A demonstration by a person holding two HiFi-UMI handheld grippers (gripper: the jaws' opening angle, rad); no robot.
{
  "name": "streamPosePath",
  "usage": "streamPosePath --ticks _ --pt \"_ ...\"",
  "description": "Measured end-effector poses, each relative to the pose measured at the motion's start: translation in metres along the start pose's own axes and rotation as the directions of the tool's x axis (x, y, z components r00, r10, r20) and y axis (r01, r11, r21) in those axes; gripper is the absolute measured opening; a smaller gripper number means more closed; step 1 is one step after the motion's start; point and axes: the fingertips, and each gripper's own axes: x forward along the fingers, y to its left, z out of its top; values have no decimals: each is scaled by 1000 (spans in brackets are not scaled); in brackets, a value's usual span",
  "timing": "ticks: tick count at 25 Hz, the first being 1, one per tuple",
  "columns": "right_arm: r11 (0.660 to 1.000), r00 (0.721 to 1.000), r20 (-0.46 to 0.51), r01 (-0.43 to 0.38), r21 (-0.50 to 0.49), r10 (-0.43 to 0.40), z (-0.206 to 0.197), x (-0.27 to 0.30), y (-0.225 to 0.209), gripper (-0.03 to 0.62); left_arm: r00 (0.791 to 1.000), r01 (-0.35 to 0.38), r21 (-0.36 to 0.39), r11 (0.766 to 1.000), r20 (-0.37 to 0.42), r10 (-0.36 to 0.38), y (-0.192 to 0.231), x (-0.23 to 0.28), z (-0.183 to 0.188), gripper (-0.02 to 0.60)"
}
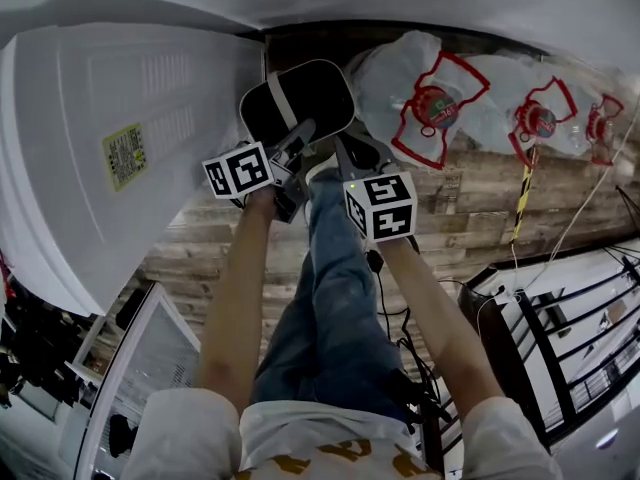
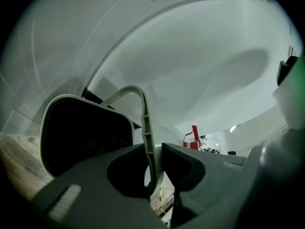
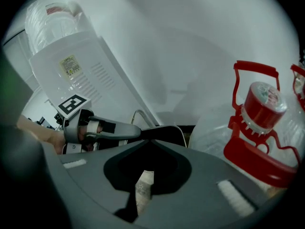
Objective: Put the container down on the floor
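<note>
The container is a black bin with a white rim and a thin white handle. It hangs above the wooden floor, in front of the person's leg. My left gripper is shut on the handle, which runs up between the jaws in the left gripper view. The bin's dark mouth fills the left of that view. My right gripper sits at the bin's near right edge. Its jaws stand together with nothing visible between them, just short of the bin's rim.
A white appliance stands close on the left, against the wall. Large water bottles with red caps and handles lie on the floor to the right. A black wire rack and cables sit at the near right.
</note>
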Motion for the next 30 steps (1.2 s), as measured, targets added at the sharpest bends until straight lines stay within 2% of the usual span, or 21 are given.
streamPosePath --ticks 11,19,30 --pt "1000 999 -49 13 -26 -15 -21 42 -4 26 998 -62 -42 997 11 62 56 30 1 71" --pt "998 995 -89 50 -46 -54 -33 61 -26 26 995 -95 -3 995 -36 95 82 50 0 71" --pt "998 992 -118 42 -39 -46 -34 66 -25 26 989 -118 46 992 -87 122 98 66 -2 69"
